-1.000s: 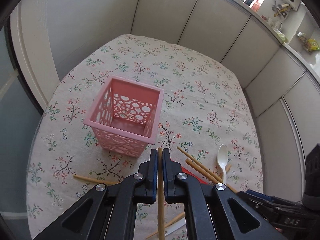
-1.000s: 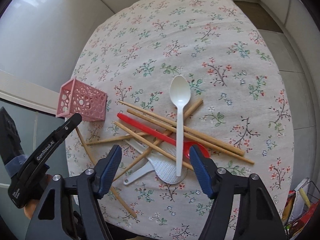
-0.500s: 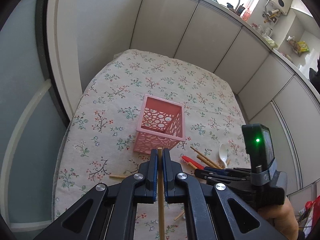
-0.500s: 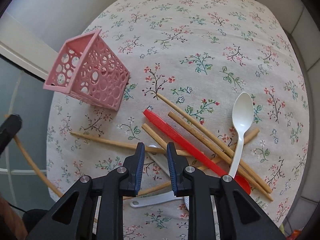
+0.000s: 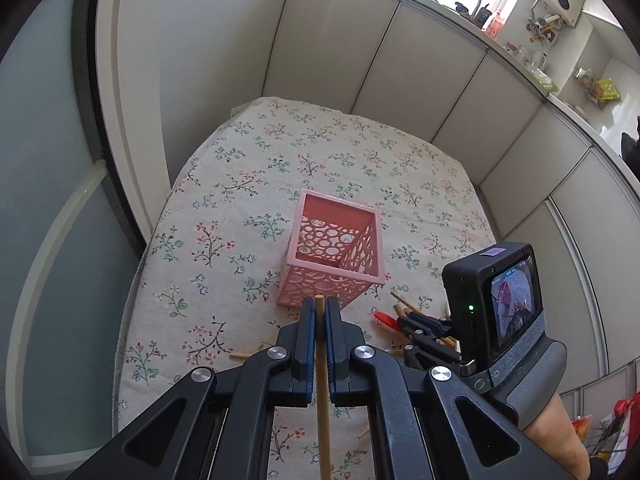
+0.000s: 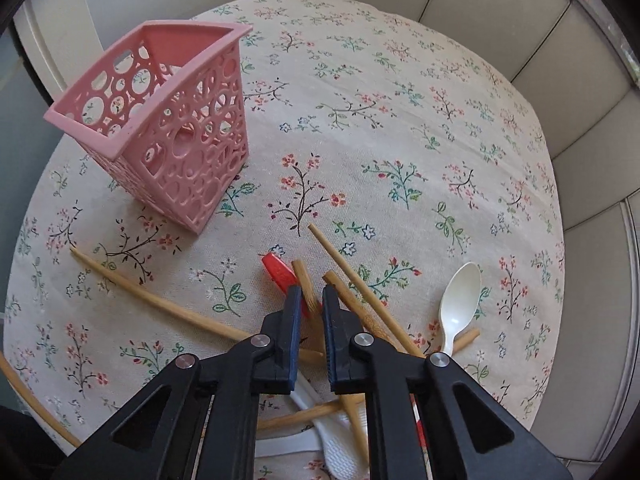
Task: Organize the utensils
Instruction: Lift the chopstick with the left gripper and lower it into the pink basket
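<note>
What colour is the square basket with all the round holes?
Pink: the square plastic basket shows best in the right wrist view.

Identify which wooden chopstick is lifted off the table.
The chopstick clamped in the left tool, standing upright before the pink basket. The other chopsticks lie flat on the cloth.

The chopstick (image 5: 322, 392) clamped in the left gripper (image 5: 319, 312) runs off the bottom edge of the left wrist view, so its lower end is unseen. In the right wrist view, the right gripper (image 6: 311, 300) covers the middle of a chopstick (image 6: 303, 280) and most of the red utensil (image 6: 280, 270); whether its pads press on that chopstick cannot be told. A white utensil (image 6: 340, 456) is half hidden under the gripper's body. Another chopstick (image 6: 24, 396) is cut by the left edge. The counter items (image 5: 536, 56) are too small to identify.
</note>
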A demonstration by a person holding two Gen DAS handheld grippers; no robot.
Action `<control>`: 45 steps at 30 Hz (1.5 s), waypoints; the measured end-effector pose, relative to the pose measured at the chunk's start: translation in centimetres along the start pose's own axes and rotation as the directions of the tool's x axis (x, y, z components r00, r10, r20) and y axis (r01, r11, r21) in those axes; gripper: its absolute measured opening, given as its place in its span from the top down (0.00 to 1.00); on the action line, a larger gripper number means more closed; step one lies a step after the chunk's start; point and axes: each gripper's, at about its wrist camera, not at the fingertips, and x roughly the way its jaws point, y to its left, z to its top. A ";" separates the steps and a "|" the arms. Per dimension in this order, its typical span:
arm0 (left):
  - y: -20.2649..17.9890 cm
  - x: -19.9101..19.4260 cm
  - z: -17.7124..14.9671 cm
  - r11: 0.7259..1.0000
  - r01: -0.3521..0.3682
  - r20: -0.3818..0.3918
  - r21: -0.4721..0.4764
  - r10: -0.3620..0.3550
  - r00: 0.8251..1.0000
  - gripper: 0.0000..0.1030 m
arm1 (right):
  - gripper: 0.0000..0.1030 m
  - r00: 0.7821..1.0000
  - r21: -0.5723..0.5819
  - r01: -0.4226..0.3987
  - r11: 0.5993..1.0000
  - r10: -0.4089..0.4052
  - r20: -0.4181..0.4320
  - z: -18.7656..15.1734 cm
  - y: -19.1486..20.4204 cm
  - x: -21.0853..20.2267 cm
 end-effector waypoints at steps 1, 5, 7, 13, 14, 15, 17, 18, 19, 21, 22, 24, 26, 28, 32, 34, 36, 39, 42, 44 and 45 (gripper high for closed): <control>0.0 -0.1 0.1 1.000 -0.006 0.004 0.003 0.006 1.000 0.96 | 0.94 1.000 0.002 0.000 1.000 0.000 0.016 -0.1 -0.1 -0.5; 0.2 -0.9 0.6 1.000 -0.019 0.045 -0.001 0.019 0.999 0.96 | 0.94 0.996 0.031 -0.008 0.999 0.005 0.087 0.0 -1.2 -3.2; 0.1 -1.9 0.8 1.000 -0.018 0.081 0.001 0.018 0.997 0.96 | 0.94 0.991 0.065 -0.028 0.997 0.019 0.131 0.0 -2.2 -5.1; -0.9 -7.3 1.9 1.000 0.020 0.254 0.019 -0.024 0.967 0.96 | 0.94 0.944 0.168 -0.143 0.975 0.083 0.318 -0.6 -4.3 -12.3; -1.1 -8.4 2.0 0.999 0.031 0.290 0.019 -0.035 0.956 0.96 | 0.94 0.930 0.177 -0.157 0.972 0.085 0.357 -0.7 -4.6 -13.6; -1.3 -9.5 2.2 0.999 0.040 0.322 0.019 -0.044 0.946 0.96 | 0.94 0.917 0.182 -0.170 0.968 0.088 0.389 -0.7 -4.8 -14.7; -1.9 -11.7 2.5 0.999 0.048 0.390 0.026 -0.054 0.919 0.96 | 0.94 0.887 0.192 -0.200 0.961 0.094 0.452 -0.9 -5.1 -17.1; -2.2 -12.6 2.6 0.999 0.044 0.422 0.031 -0.053 0.905 0.96 | 0.94 0.871 0.197 -0.211 0.957 0.093 0.483 -0.9 -5.2 -18.3; -2.5 -13.6 2.7 0.999 0.038 0.455 0.035 -0.050 0.889 0.96 | 0.94 0.855 0.202 -0.218 0.955 0.087 0.512 -0.9 -5.4 -19.3; -3.0 -15.2 2.9 0.999 0.036 0.515 0.041 -0.052 0.856 0.96 | 0.94 0.826 0.209 -0.228 0.951 0.075 0.559 -0.9 -5.8 -21.2; -3.1 -15.8 3.0 0.998 0.039 0.540 0.044 -0.057 0.840 0.96 | 0.94 0.812 0.215 -0.234 0.948 0.068 0.580 -0.7 -6.1 -22.1; -3.5 -16.7 3.3 0.998 0.038 0.586 0.051 -0.061 0.808 0.96 | 0.94 0.783 0.223 -0.247 0.943 0.059 0.619 -0.5 -6.6 -23.6; -4.0 -16.8 3.9 0.998 0.010 0.606 0.063 -0.046 0.794 0.96 | 0.94 0.751 0.230 -0.263 0.937 0.050 0.658 -0.1 -7.1 -25.0; -4.2 -16.5 4.7 0.998 -0.004 0.614 0.065 -0.037 0.788 0.96 | 0.94 0.723 0.230 -0.291 0.929 0.056 0.689 0.4 -7.4 -26.0; -4.2 -15.4 6.1 0.998 -0.028 0.615 0.065 -0.018 0.788 0.96 | 0.94 0.673 0.222 -0.347 0.911 0.076 0.736 1.7 -7.8 -27.5; -4.1 -14.4 6.7 0.997 -0.034 0.620 0.069 -0.017 0.784 0.96 | 0.94 0.653 0.210 -0.373 0.904 0.095 0.751 2.4 -7.4 -27.8; -4.2 -13.1 7.4 0.995 -0.058 0.612 0.081 -0.004 0.791 0.96 | 0.94 0.645 0.196 -0.391 0.899 0.116 0.755 3.3 -6.9 -27.4; -4.2 -10.5 8.2 0.991 -0.080 0.574 0.104 0.005 0.819 0.96 | 0.94 0.661 0.177 -0.391 0.903 0.142 0.737 4.9 -5.8 -25.3; -3.9 -7.6 8.5 0.990 -0.084 0.520 0.116 0.012 0.854 0.96 | 0.94 0.697 0.172 -0.364 0.915 0.145 0.702 6.0 -4.7 -21.9; -3.7 -5.9 8.6 0.991 -0.080 0.487 0.111 0.016 0.873 0.96 | 0.94 0.721 0.176 -0.359 0.917 0.152 0.676 6.3 -4.4 -19.4; -3.5 -5.1 8.8 0.991 -0.073 0.470 0.109 0.013 0.883 0.96 | 0.94 0.735 0.180 -0.356 0.917 0.155 0.660 6.5 -4.3 -18.3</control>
